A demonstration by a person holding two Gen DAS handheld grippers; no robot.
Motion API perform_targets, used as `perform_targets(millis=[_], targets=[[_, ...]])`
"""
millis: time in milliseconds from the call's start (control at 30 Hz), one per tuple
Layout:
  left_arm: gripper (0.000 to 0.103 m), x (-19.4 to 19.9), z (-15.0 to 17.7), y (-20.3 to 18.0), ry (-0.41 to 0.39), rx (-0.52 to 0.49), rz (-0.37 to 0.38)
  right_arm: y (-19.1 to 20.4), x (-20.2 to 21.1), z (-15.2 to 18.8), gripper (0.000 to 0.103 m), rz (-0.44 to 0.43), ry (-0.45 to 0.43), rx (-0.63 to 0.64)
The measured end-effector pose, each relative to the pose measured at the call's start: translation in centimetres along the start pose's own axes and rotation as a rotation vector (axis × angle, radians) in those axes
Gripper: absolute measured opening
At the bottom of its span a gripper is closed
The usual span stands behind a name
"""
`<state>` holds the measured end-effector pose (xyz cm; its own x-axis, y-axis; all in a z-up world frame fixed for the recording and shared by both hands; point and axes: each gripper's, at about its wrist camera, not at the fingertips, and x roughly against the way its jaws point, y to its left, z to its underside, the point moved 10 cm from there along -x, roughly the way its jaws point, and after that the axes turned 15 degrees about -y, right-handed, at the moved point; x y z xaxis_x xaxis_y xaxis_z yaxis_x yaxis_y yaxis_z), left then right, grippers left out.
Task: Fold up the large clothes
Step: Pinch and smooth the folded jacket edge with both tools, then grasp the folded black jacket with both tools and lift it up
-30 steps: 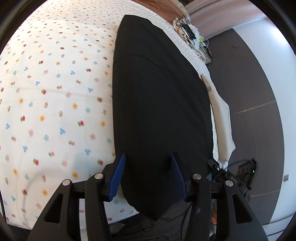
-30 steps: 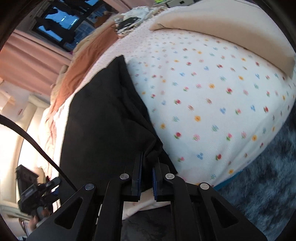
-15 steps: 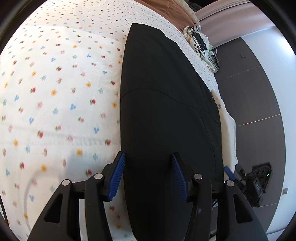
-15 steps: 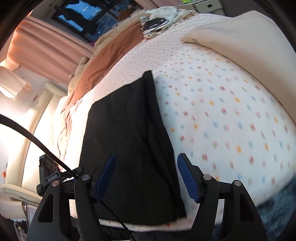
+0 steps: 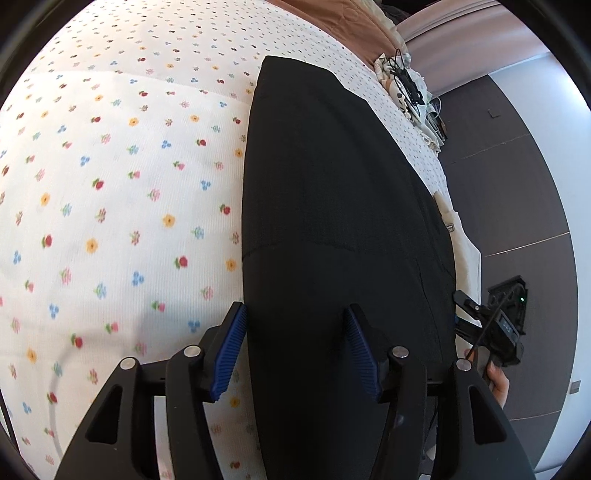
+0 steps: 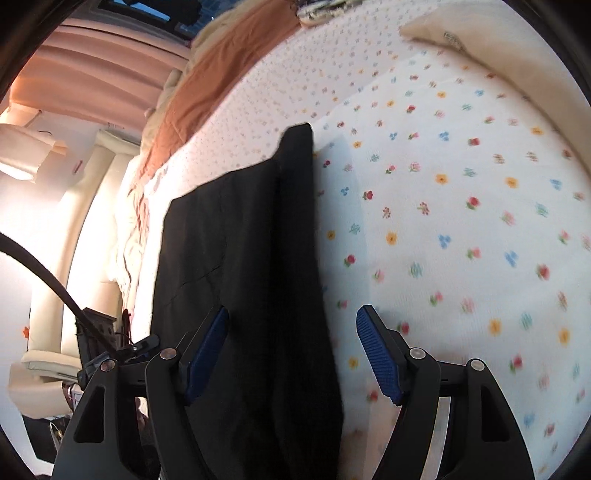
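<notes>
A long black garment [image 5: 332, 184] lies folded lengthwise and flat on the flower-print bed sheet [image 5: 110, 184]. My left gripper [image 5: 293, 314] hovers over its near left edge; the jaws are opening a little and nothing is pinched between the blue pads [image 5: 229, 350]. In the right wrist view the same garment [image 6: 240, 240] runs away from me, with its right edge under my right gripper [image 6: 293, 310]. That gripper stands open, its pads apart above cloth and sheet [image 6: 461, 221]. The right gripper [image 5: 487, 328] and a hand [image 5: 498, 380] also show in the left wrist view.
A brown blanket [image 5: 351, 22] is bunched at the head of the bed, next to a heap of cables [image 5: 406, 85]. A cream pillow [image 6: 517, 48] lies along the bed's side. Dark floor [image 5: 517, 184] runs beside the bed. Pink curtains [image 6: 92, 74] hang behind.
My right gripper let go of the garment's corner, opened wide and swung back over the bed. My left gripper slid along the garment's edge, staying open.
</notes>
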<state>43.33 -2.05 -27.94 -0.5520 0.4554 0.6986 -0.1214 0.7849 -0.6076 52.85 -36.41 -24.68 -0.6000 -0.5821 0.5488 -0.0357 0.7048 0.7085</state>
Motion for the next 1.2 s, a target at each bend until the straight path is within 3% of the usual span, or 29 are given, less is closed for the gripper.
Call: perform_targets(millis=[400,533,567,600,700,800,967,1200], targets=[[0.057,-2.4,-3.2,0.0,-0.062,-0.011,-0.03,2.4,-7.6,-1.6,0.07,-0.19,0.133,-0.093],[0.057,-3.0,-3.5,0.1,-0.07,0.002,-0.031,2.6,-10.1,-2.2,0.07,-0.198,0.146,-0.112],[0.057,-3.1,-3.6,0.1,-0.071,0.0,-0.034,2.5,-10.3,-2.3,0.068,-0.192,0.143,-0.105],[0.055,-3.1,-3.7,0.1,-0.075,-0.002,-0.04,2.5,-10.8,-2.2,0.052,-0.172,0.143,-0.086],[0.044,-3.0,-3.8,-0.3,-0.086,-0.015,-0.054,3.2,-10.9,-2.0,0.028,-0.141,0.117,-0.039],[0.032,-2.3,-4.0,-1.5,-0.107,-0.05,-0.05,5.5,-10.1,-2.4,0.017,-0.138,0.056,0.033],[0.022,0.2,-4.4,-3.9,-0.151,-0.113,-0.016,9.1,-8.4,-2.2,0.013,-0.151,-0.015,0.094],[0.021,4.8,-4.4,-7.0,-0.218,-0.143,0.058,12.4,-5.1,-0.5,0.012,-0.174,-0.102,0.141]])
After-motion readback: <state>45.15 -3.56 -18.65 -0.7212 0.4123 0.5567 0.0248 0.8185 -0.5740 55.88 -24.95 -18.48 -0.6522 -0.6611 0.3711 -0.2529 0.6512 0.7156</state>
